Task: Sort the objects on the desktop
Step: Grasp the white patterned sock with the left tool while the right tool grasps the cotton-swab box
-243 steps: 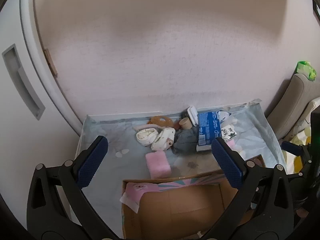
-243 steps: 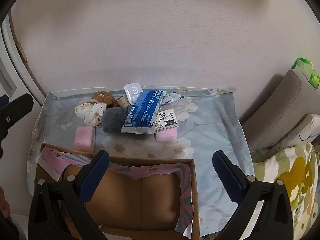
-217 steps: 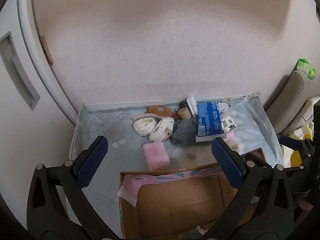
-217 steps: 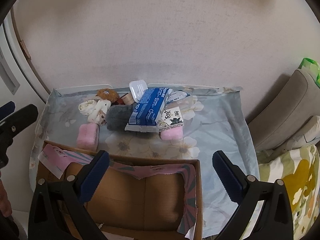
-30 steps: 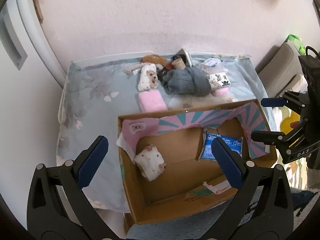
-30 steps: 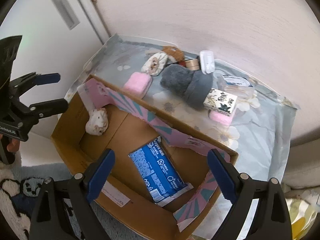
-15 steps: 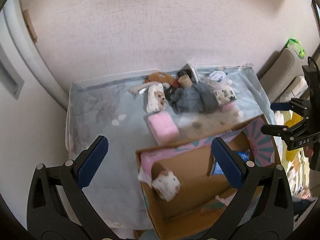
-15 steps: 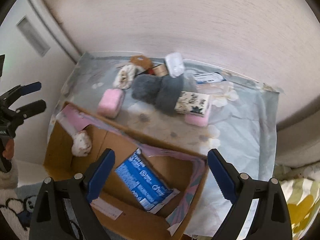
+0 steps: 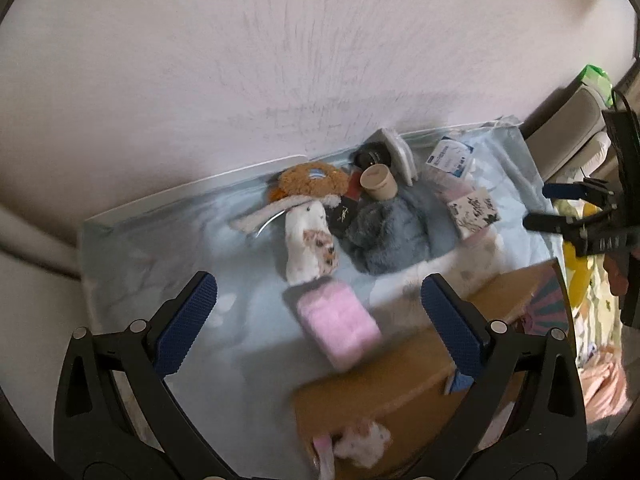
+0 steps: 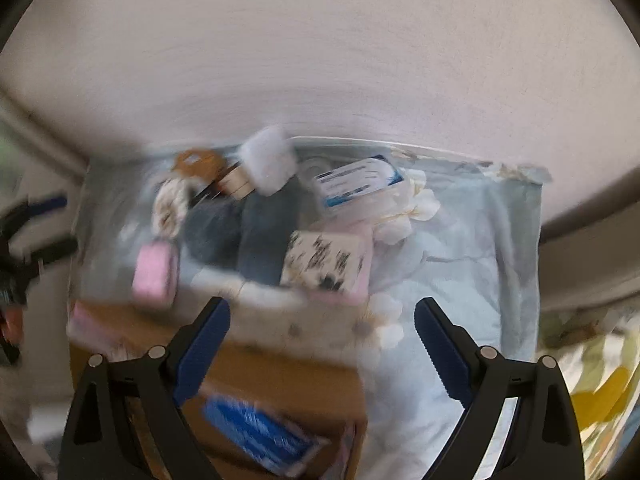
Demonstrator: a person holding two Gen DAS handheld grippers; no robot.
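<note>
Grippers left (image 9: 318,316) and right (image 10: 322,340) gape apart, unladen; pink sponge (image 9: 338,330) lies between left's fingers, box (image 9: 400,392) below.

A: What do the grippers look like up close?

B: Both identical. The left gripper (image 9: 318,322) has matte black plastic arms with triangular cutouts, silver screws at the joints, and blue ribbed pads (image 9: 187,322). The right gripper (image 10: 322,346) is built the same, with blue fingertips (image 10: 440,354), slightly serrated edges.

A: Any lettering?

B: White print on one body, too blurry.
</note>
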